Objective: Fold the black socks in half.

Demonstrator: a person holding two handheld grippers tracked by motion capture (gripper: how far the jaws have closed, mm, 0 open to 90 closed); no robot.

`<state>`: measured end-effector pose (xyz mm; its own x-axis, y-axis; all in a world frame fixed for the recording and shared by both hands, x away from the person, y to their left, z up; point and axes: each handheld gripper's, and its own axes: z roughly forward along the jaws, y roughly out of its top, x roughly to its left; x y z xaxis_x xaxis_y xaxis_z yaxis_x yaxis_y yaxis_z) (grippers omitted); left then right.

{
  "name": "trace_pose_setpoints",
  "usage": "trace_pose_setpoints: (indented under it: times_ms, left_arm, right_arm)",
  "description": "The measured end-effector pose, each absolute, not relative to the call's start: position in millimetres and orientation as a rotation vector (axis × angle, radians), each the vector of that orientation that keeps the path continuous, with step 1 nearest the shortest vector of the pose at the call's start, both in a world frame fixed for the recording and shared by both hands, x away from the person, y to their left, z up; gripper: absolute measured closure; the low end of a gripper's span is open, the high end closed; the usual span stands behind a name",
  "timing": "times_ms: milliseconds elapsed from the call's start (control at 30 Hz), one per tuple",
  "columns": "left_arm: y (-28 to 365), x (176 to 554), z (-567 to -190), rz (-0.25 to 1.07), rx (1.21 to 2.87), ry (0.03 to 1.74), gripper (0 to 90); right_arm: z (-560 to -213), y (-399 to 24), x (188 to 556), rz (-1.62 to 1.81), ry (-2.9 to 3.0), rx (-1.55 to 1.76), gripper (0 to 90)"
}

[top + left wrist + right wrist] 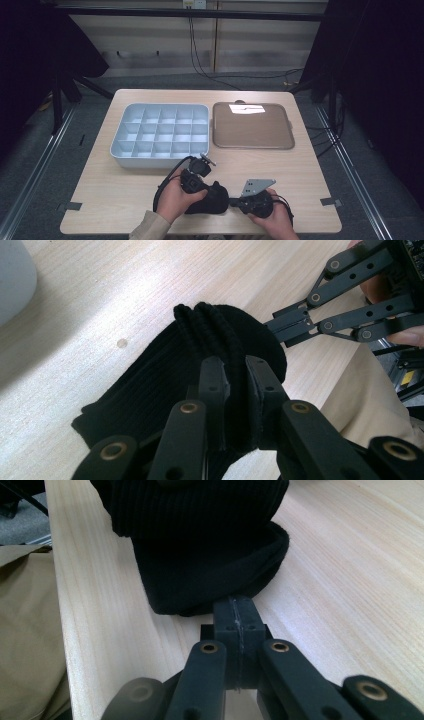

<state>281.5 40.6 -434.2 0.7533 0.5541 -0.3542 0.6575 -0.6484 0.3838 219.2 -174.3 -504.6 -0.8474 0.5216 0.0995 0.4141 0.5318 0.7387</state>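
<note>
On the near edge of the pale wooden table (150, 185), between the person's two hands, lies a black ribbed knitted sock (212, 200), bunched up into a soft heap. The left gripper (235, 385) comes at it from the left in the high view, and its own view shows the two black jaws closed nearly together with a thick fold of the ribbed fabric pinched between them, the cuff of the sock standing up beyond the pads. The right gripper (235, 615) lies low over the table to the right of the sock, its jaws pressed fully together with only a thin seam showing between them; their tip sits at the sock's lower hem, and whether any cloth is caught in that seam cannot be told. Farther back on the table stand a light grey plastic box (160, 159) divided into many small square compartments and, just beside it on the right, a flat brown square tray (252, 145) with a raised rim
</note>
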Motion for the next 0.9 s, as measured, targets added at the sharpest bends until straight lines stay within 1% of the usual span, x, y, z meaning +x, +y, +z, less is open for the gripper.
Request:
trace_pose_setpoints:
  times_ms: [567, 833, 900]
  left_arm:
    - [35.0, 279.7, -438.8, -0.288, 2.462, 0.913, 77.9]
    - [36.6, 279.7, -436.4, -0.289, 2.45, 0.904, 75.0]
    - [38.4, 279.6, -433.9, -0.291, 2.444, 0.896, 72.6]
  right_arm:
    - [-504.8, -174.2, 219.0, 1.216, 2.631, 0.807, 90.0]
    - [-505.0, -174.3, 219.1, 1.22, 2.63, 0.808, 90.0]
    - [-505.1, -174.5, 219.3, 1.222, 2.63, 0.807, 90.0]
